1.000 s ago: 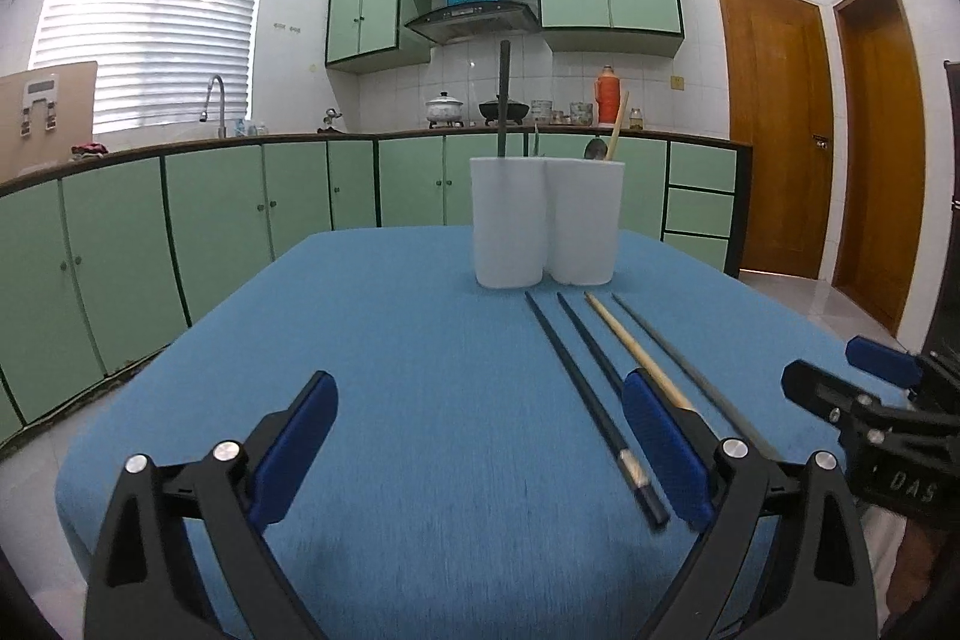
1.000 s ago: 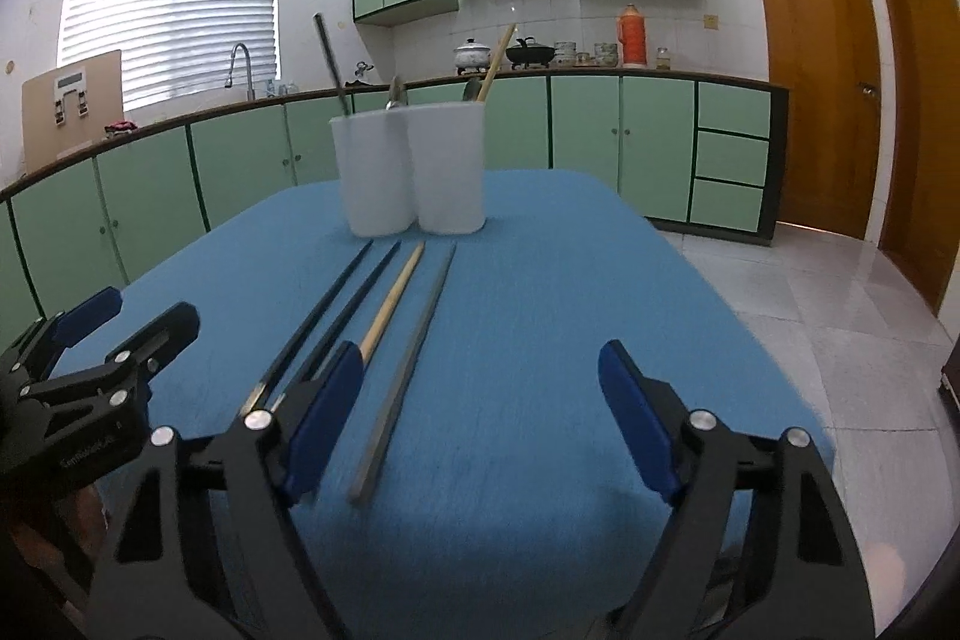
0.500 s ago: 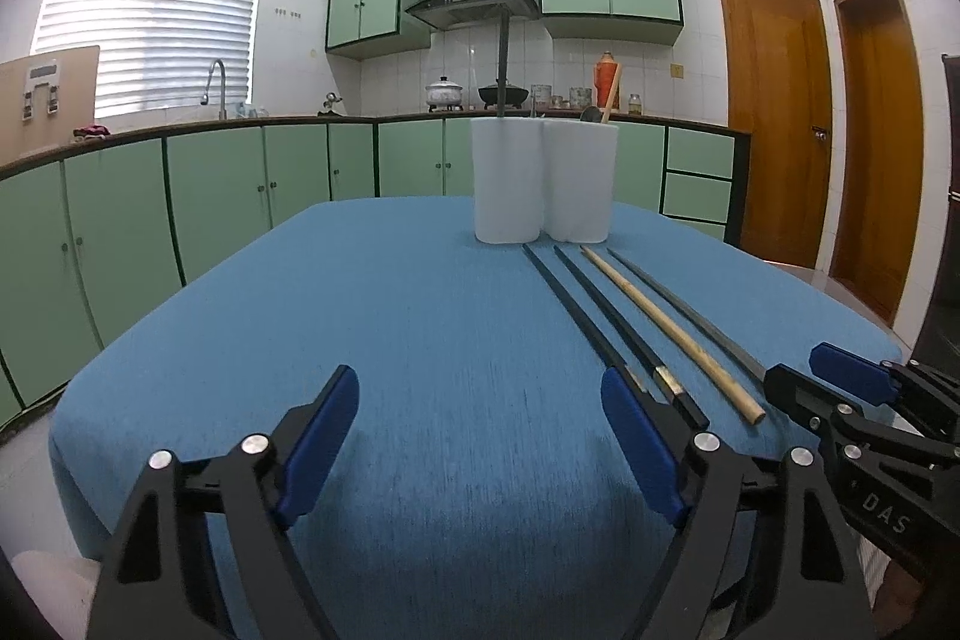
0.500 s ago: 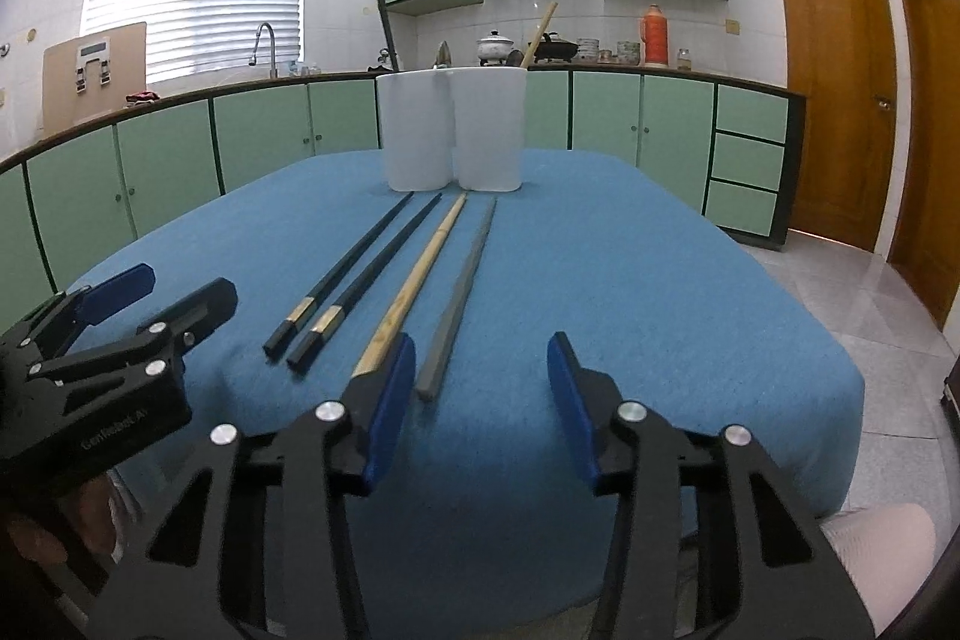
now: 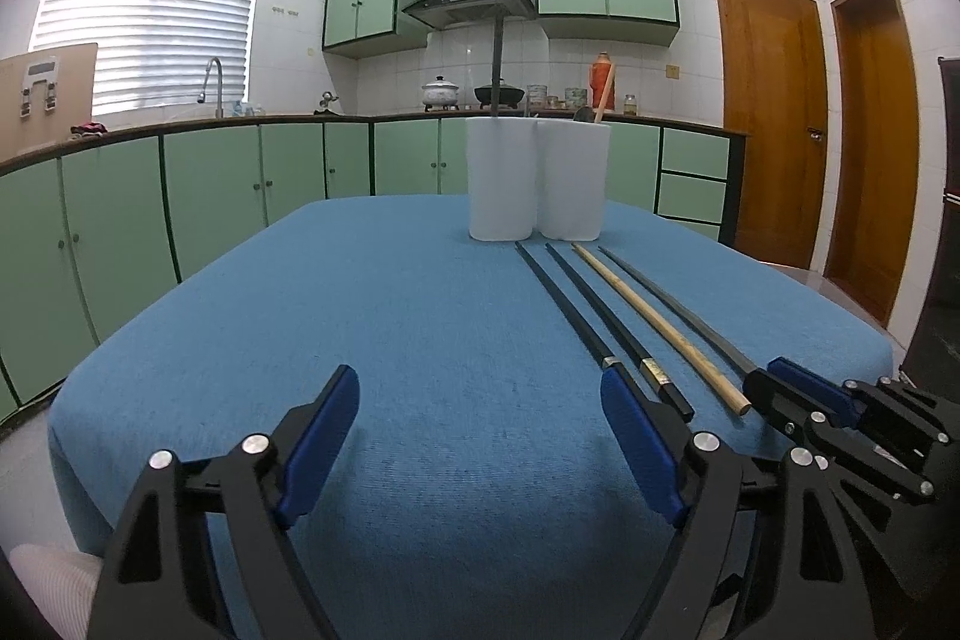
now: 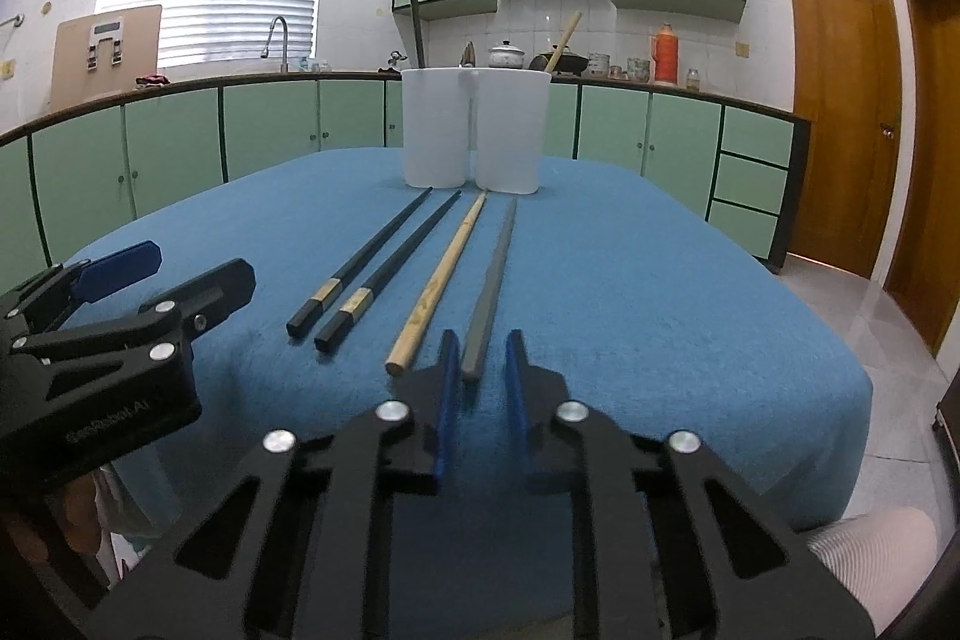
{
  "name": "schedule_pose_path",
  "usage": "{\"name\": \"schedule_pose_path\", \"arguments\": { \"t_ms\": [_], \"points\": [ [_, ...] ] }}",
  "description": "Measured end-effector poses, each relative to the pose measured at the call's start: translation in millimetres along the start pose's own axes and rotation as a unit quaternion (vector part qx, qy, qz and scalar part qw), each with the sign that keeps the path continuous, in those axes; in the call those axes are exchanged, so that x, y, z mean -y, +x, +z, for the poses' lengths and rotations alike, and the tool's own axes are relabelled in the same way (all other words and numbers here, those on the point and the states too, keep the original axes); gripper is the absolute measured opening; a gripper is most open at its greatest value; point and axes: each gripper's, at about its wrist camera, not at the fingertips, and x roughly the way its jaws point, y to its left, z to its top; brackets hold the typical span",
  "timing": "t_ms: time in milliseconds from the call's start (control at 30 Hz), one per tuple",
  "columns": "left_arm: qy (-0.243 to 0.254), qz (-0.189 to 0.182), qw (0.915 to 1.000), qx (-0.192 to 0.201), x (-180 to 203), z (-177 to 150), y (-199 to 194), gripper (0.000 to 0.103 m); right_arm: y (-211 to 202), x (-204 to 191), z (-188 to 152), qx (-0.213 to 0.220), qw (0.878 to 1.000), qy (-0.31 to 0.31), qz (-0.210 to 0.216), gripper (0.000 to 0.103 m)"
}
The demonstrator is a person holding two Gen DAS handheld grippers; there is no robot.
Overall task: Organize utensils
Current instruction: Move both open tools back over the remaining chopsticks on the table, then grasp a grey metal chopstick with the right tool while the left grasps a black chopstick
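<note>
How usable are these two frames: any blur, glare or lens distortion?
Left wrist view: sharp, the window is blown out, and fisheye bends the counter. Right wrist view: also sharp, dark vignette at the corners, and the chopsticks stay crisp on the blue cloth.

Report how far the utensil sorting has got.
Done: a dark stick stands in the left white cup and a wooden stick in the right white cup. In hand: the right gripper is shut on the near end of the grey chopstick; the left gripper is open and empty. Left: two black gold-banded chopsticks and the pale wooden chopstick lying on the blue tablecloth.
</note>
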Motion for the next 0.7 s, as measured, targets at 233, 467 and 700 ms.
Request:
{"name": "schedule_pose_path", "arguments": {
  "t_ms": [233,467,700],
  "points": [
    [0.005,-0.018,0.9998,-0.010,8.9,-0.6,2.1,0.076,-2.5,12.4,2.5,-0.001,1.000,0.020,-0.005,0.006],
    [0.018,-0.029,0.9993,-0.018,23.2,-2.1,5.2,0.076,-2.5,14.0,0.0,-0.003,1.000,0.022,-0.001,0.006],
    [0.022,-0.026,0.9991,-0.024,28.6,-2.1,13.1,0.069,-3.3,16.6,-2.4,-0.003,1.000,0.026,0.003,0.006]
  ]
}}
